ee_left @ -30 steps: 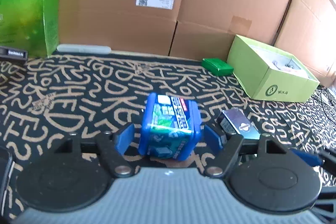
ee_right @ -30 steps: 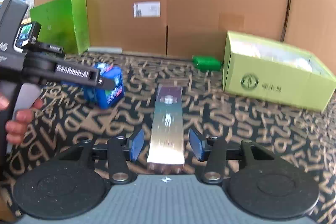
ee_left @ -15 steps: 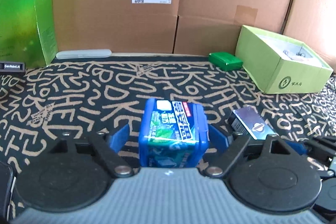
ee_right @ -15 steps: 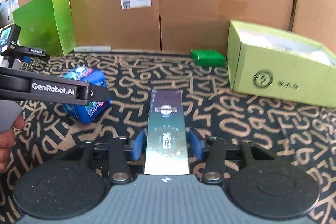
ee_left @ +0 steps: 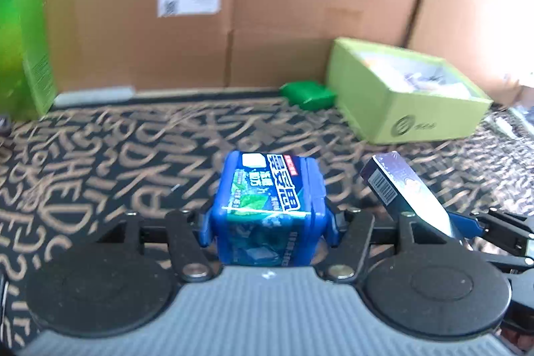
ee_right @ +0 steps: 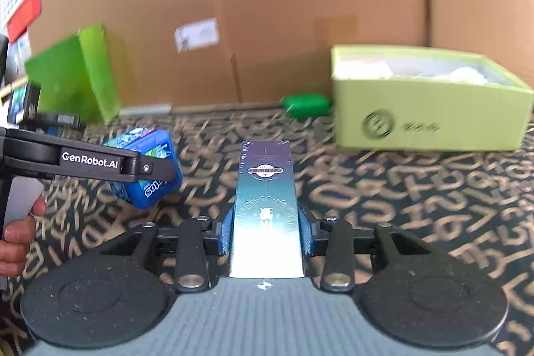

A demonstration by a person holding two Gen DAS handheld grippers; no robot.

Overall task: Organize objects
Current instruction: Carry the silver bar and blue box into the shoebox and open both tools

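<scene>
My left gripper [ee_left: 268, 227] is shut on a blue gum box [ee_left: 268, 202] and holds it above the patterned mat. The same box [ee_right: 147, 169] shows at the left in the right wrist view, in the left gripper [ee_right: 147, 169]. My right gripper [ee_right: 266, 236] is shut on a long dark-blue carton [ee_right: 266, 206], lifted off the mat. That carton [ee_left: 404, 189] appears at the right in the left wrist view. An open light-green box [ee_right: 427, 102] with white items inside stands at the right back; it also shows in the left wrist view [ee_left: 400, 95].
A small dark-green box [ee_right: 305, 104] lies left of the light-green box. A tall green carton [ee_right: 73, 75] stands at the back left, with a pale flat case [ee_left: 93, 94] beside it. Big cardboard boxes [ee_right: 267, 5] wall off the back. A black-and-tan lettered mat [ee_right: 400, 206] covers the table.
Both grippers closed on their objects and lifted them. The left one now grips the blue gum box, the right one the long carton; both views have shifted and blurred.
</scene>
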